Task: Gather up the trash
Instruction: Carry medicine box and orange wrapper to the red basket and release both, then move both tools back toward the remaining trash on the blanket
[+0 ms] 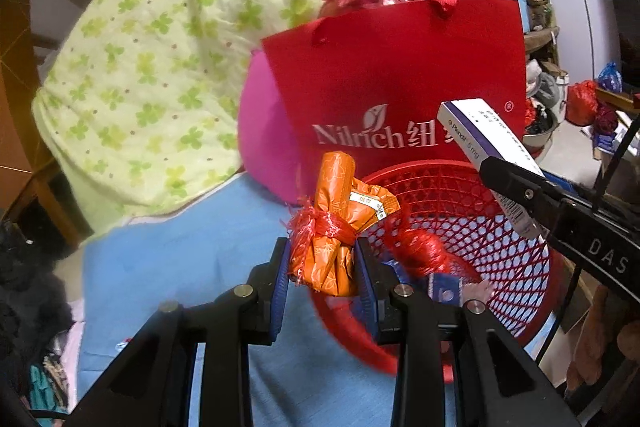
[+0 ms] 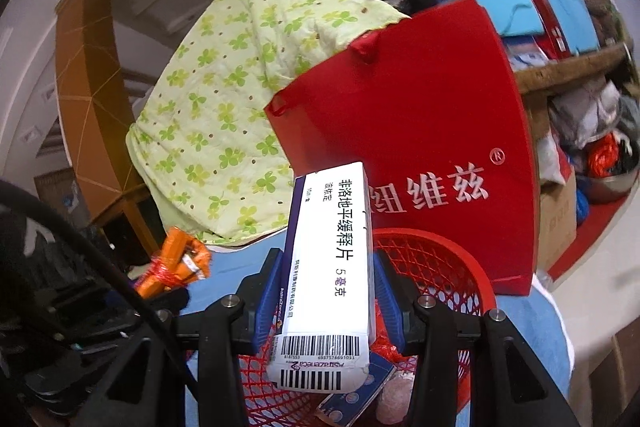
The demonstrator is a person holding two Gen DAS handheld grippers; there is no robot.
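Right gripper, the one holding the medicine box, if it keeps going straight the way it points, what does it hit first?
Probably the red Nilrich gift bag, which stands just beyond the red mesh basket. The medicine box held in the right gripper would touch it first, though depth is unclear.

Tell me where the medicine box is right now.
The medicine box is clamped in the right gripper, held above the red basket in front of the red bag. In the left wrist view it shows at right.
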